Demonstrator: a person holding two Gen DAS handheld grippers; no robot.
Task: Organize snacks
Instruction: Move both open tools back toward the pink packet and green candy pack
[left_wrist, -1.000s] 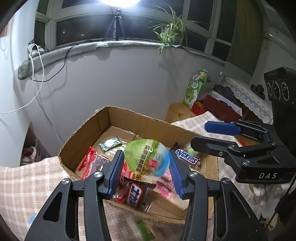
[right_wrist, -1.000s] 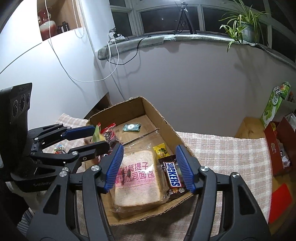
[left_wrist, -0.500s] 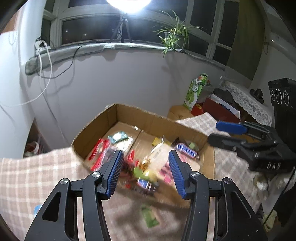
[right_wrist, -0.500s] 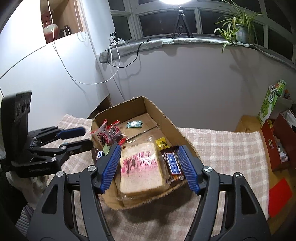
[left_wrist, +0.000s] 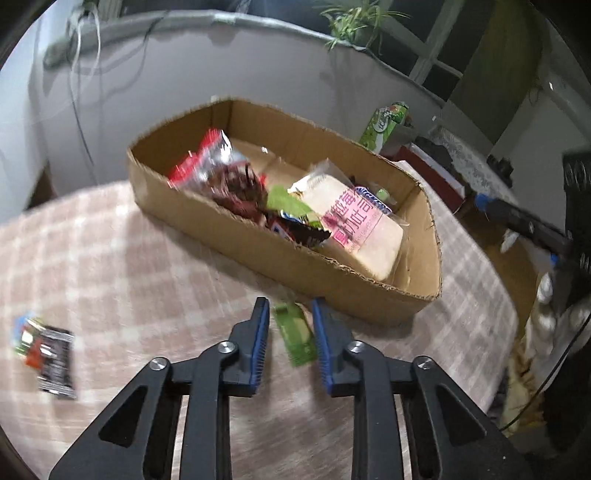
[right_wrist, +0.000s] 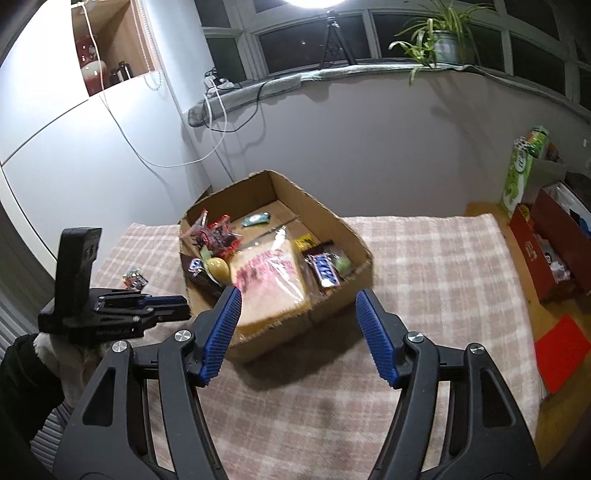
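Note:
A cardboard box on the checked tablecloth holds several snacks: a bread pack with pink print, a red packet and a Snickers bar. My left gripper is open, low over the cloth in front of the box, its pads either side of a small green packet lying on the cloth. A dark snack packet lies at far left. My right gripper is open and empty, held above the cloth short of the box. The left gripper shows in the right wrist view.
A green carton and a red box stand to the right beyond the table edge. The wall with hanging cables runs behind the box. A red sheet lies on the floor at right.
My left gripper let go of the round green-and-blue snack into the box, then dropped down in front of the box to the green packet. My right gripper pulled back and opened wider.

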